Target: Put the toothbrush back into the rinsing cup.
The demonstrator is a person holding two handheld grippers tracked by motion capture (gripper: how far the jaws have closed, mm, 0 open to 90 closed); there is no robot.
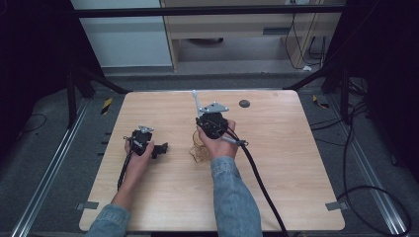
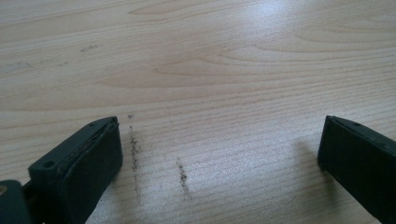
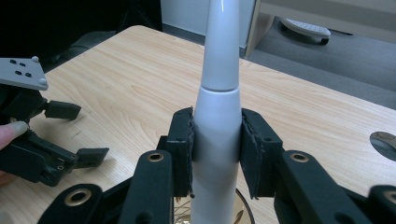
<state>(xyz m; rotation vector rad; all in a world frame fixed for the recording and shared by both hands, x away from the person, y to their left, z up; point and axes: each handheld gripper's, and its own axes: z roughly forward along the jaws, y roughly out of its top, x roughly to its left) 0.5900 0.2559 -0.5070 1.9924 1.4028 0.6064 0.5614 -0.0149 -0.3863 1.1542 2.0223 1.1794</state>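
A white tapered stick, like an electric toothbrush handle (image 3: 219, 84), stands nearly upright with its thin end up. My right gripper (image 3: 217, 140) is shut on its thicker lower part. In the high view the right gripper (image 1: 202, 117) is at the table's middle and the white handle (image 1: 196, 101) rises from it toward the far edge. Its lower end sits over a clear amber-tinted cup (image 1: 197, 148), whose rim (image 3: 245, 210) shows below the jaws. My left gripper (image 1: 160, 148) rests at the left, open and empty, with bare wood between its pads (image 2: 219, 154). The left gripper (image 3: 79, 133) also appears beside the right one.
The wooden table (image 1: 276, 163) has a small dark round disc (image 1: 244, 103) near its far edge, the same disc (image 3: 385, 140) seen at the right. Black cables trail off the front edge. Dark scuff marks (image 2: 182, 177) streak the wood. Dark floor and frame legs surround the table.
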